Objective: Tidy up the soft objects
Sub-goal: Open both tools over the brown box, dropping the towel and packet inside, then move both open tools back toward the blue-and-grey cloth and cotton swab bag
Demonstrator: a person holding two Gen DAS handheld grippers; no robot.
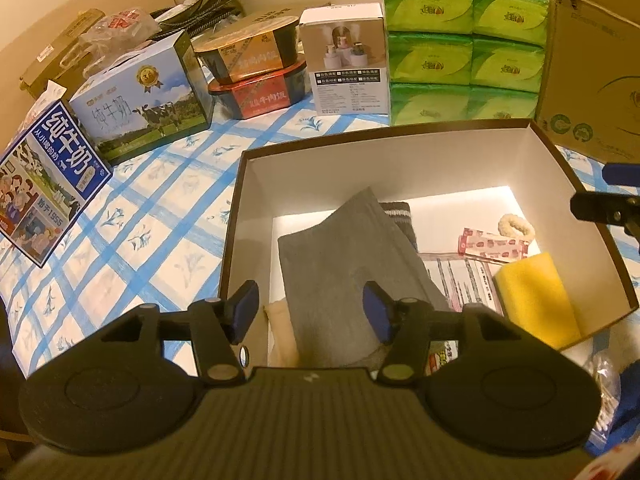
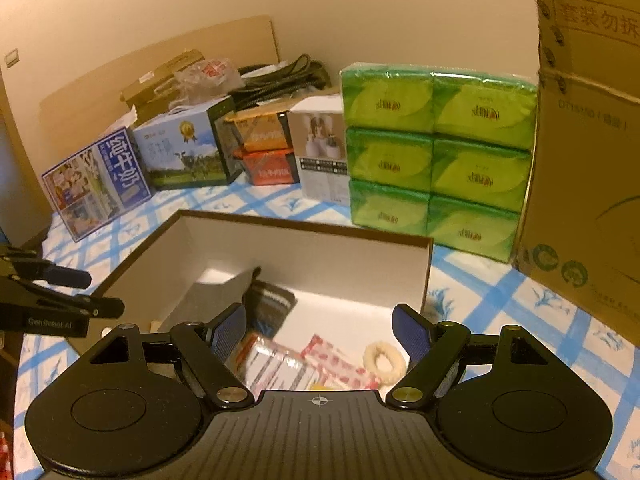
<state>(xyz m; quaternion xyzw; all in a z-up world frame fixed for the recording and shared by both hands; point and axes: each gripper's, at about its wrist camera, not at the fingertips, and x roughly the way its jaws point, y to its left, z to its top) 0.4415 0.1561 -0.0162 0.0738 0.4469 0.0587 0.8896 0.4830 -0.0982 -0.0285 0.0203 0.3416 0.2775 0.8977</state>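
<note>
Mostly done: grey cloth, sponge and hair tie lie in the box, left gripper and right gripper above it, jaws apart, holding nothing.

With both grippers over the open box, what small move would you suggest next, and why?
Probably lift the left gripper clear of the box. Its jaws stand open and empty above the grey cloth, which already lies inside beside the yellow sponge; the right gripper is empty too.

Left gripper with jaws apart above open white-lined box, grey cloth, yellow sponge, cream scrunchie, green tissue packs behind.
</note>
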